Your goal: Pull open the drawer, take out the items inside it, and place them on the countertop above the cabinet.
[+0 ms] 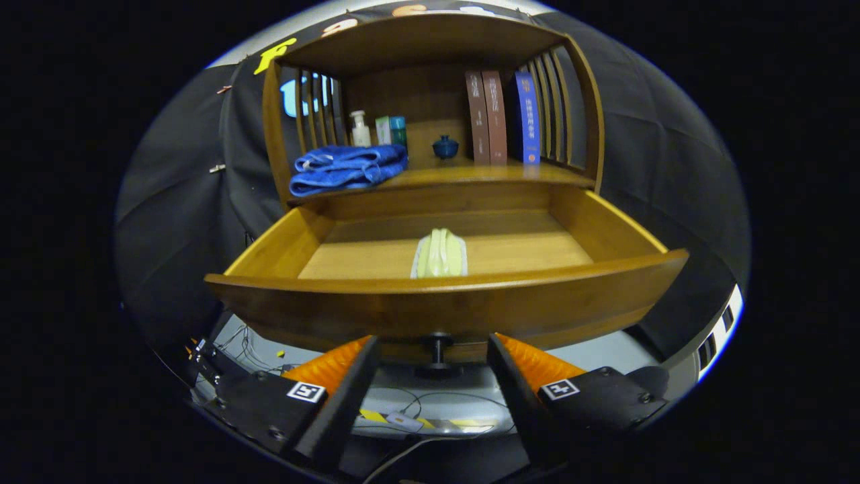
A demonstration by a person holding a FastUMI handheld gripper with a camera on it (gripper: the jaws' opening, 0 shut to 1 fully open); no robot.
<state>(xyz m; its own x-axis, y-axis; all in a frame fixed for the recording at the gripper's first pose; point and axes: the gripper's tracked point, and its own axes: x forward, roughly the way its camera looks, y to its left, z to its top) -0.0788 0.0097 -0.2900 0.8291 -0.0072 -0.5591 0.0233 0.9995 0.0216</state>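
Observation:
The wooden drawer (443, 306) stands pulled out toward me, its front panel just beyond my fingers. A pale green and white folded cloth item (440, 254) lies on the drawer floor, in the middle. The dark round knob (438, 349) under the drawer front sits between my fingers, and neither finger touches it. My gripper (433, 349) is open, with a finger on each side of the knob. Above the drawer runs the cabinet countertop (470, 176), a wooden shelf.
On the countertop lie folded blue towels (346, 168) at the left, with bottles (376, 130) behind them, a small blue lidded pot (445, 146) in the middle and upright books (504, 117) at the right. Slatted side walls close the shelf. Cables (403, 417) lie on the floor below.

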